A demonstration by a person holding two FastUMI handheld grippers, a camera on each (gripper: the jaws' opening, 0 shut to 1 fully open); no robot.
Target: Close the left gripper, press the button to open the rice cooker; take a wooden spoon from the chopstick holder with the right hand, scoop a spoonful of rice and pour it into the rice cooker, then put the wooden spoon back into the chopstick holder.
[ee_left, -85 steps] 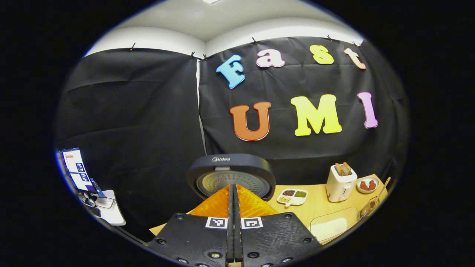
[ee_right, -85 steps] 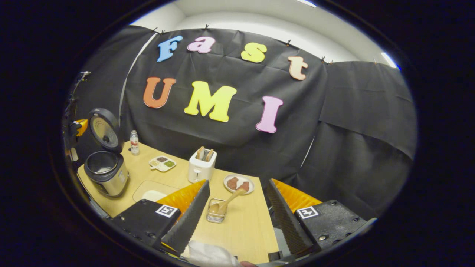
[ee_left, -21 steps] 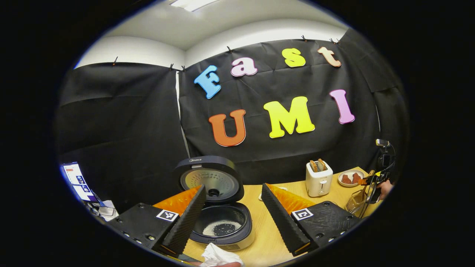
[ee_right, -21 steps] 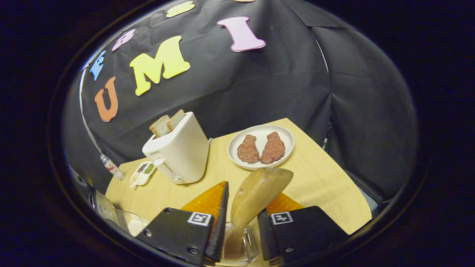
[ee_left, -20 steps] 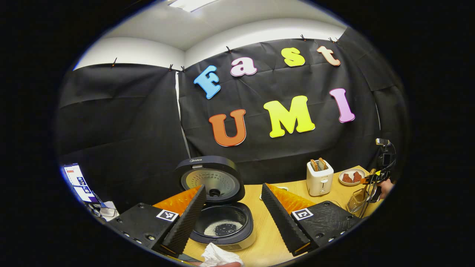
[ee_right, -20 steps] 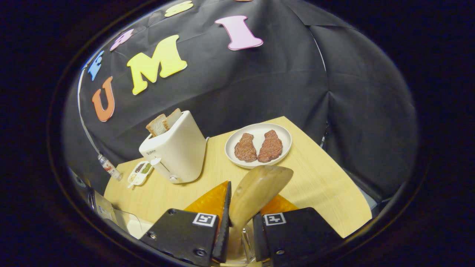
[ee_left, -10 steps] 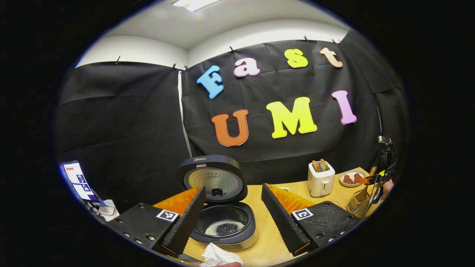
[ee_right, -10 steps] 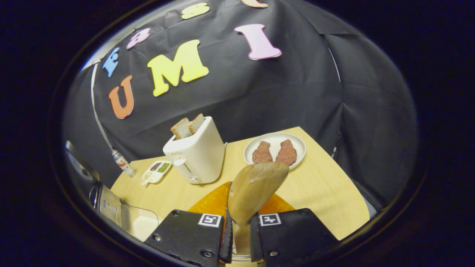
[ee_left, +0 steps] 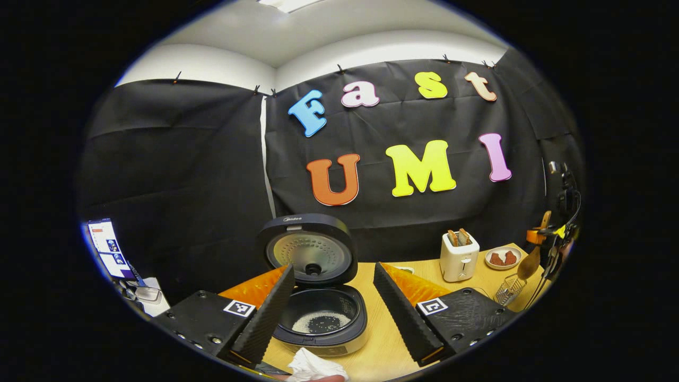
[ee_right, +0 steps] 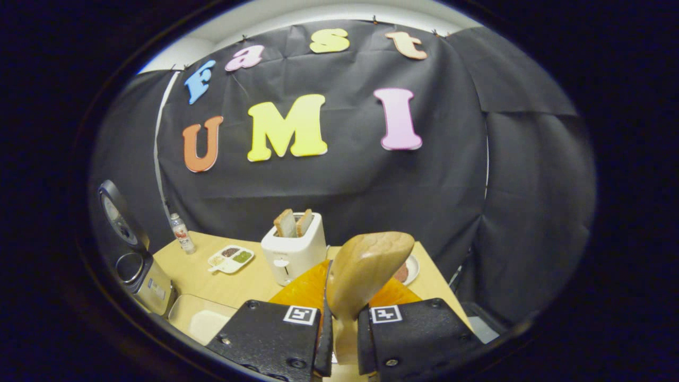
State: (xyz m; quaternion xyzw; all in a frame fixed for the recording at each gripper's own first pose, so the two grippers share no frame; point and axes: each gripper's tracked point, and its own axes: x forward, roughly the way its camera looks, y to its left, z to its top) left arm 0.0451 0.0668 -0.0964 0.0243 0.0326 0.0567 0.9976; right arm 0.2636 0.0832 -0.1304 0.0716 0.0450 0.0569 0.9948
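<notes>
The right gripper, clamped on the wooden spoon, has lifted it clear of the chopstick holder below. Scooping comes next. The left gripper hangs open over the opened rice cooker.

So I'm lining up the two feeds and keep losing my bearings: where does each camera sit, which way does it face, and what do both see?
Left gripper view: rides the left gripper, jaws apart, facing the open cooker and wall; the right gripper lifts the spoon above the holder far right.
Right gripper view: rides the right gripper, jaws shut on the spoon, facing the toaster; the cooker sits far left.
Shared: cooker, toaster, spoon, table.
</notes>
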